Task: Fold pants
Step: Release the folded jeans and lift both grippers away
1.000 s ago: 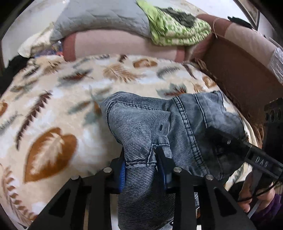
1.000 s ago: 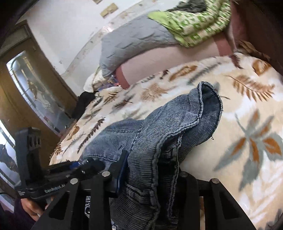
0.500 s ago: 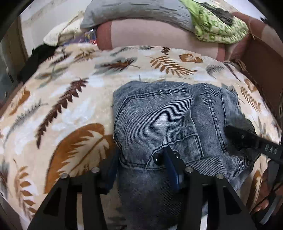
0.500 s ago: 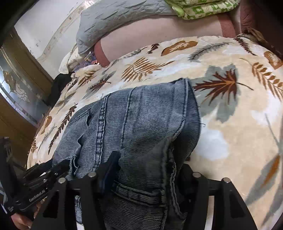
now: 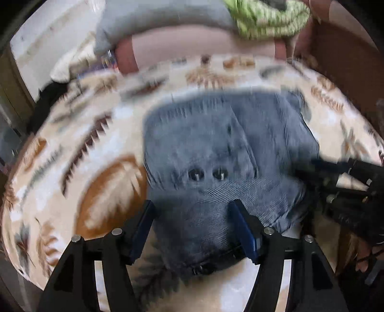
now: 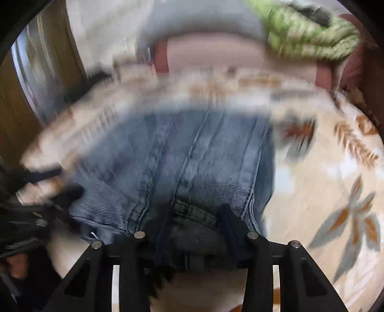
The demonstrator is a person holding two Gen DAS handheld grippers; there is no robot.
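Observation:
The blue denim pants point(image 5: 216, 144) lie folded in a compact block on the leaf-print blanket point(image 5: 96, 182); both views are motion-blurred. My left gripper point(image 5: 192, 216) is open, its blue-padded jaws wide apart either side of the near denim edge. My right gripper point(image 6: 192, 218) is also open, jaws astride the waistband edge of the pants point(image 6: 192, 156). The right gripper also shows at the right of the left wrist view point(image 5: 336, 177); the left gripper shows at the left of the right wrist view point(image 6: 43, 192).
A pink bolster point(image 5: 204, 45) with a grey quilt point(image 5: 156, 21) and green patterned cloth point(image 5: 268, 21) lies at the far end of the bed. A brown bed frame point(image 5: 340, 60) runs along the right. A wooden door point(image 6: 28, 79) stands at left.
Both grippers have opened and let go of the denim, which now lies flat on the blanket. Both have pulled back slightly; the views blur with motion.

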